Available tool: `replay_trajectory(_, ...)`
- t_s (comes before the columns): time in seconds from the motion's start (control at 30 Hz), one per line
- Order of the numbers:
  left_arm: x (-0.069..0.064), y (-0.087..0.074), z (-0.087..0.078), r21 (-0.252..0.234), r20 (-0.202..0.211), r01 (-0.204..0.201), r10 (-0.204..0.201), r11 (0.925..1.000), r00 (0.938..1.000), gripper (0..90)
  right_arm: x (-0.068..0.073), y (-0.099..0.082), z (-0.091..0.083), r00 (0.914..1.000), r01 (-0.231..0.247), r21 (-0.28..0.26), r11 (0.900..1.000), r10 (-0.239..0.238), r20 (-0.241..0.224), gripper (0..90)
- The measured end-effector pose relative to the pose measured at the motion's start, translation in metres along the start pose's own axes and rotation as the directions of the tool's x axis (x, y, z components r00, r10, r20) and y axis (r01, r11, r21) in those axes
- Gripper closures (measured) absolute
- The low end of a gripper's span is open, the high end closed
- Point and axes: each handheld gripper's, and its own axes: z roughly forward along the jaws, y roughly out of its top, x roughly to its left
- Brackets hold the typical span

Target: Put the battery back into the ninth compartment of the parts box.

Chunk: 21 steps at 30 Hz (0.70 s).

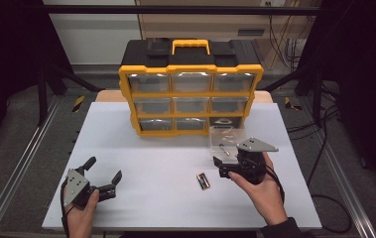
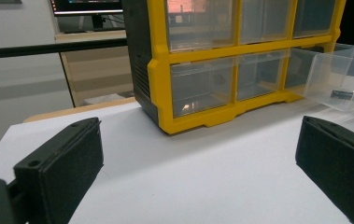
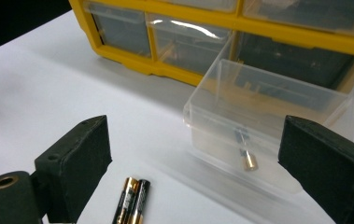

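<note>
Batteries [image 1: 203, 181], two touching side by side mid-surface toward its near edge, point their long axis at the far edge, just left of the right gripper [image 1: 226, 164], empty with jaws apart, while the left gripper [image 1: 103, 174], also spread empty, sits well apart near the near-left corner.

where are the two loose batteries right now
In the high view the two batteries lie side by side on the white table, just left of the right gripper and in front of the pulled-out clear drawer.
</note>
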Motion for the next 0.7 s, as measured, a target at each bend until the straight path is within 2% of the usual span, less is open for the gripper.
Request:
replay_trajectory(0.4, 0.000, 0.000, 0.000, 0.000, -0.001, -0.005, 0.005, 1.0000, 1.0000, 0.7, 0.002, -0.025, 0.003, 0.9996, -0.027, 0.032, 0.9991, 0.027, 0.001, 9.6)
replay_trajectory(0.7, -0.001, 0.000, 0.000, -0.001, 0.001, -0.008, 0.008, 1.0000, 1.0000, 0.7, 0.006, -0.042, 0.011, 0.9999, -0.013, 0.080, 0.9967, 0.014, -0.008, 12.0)
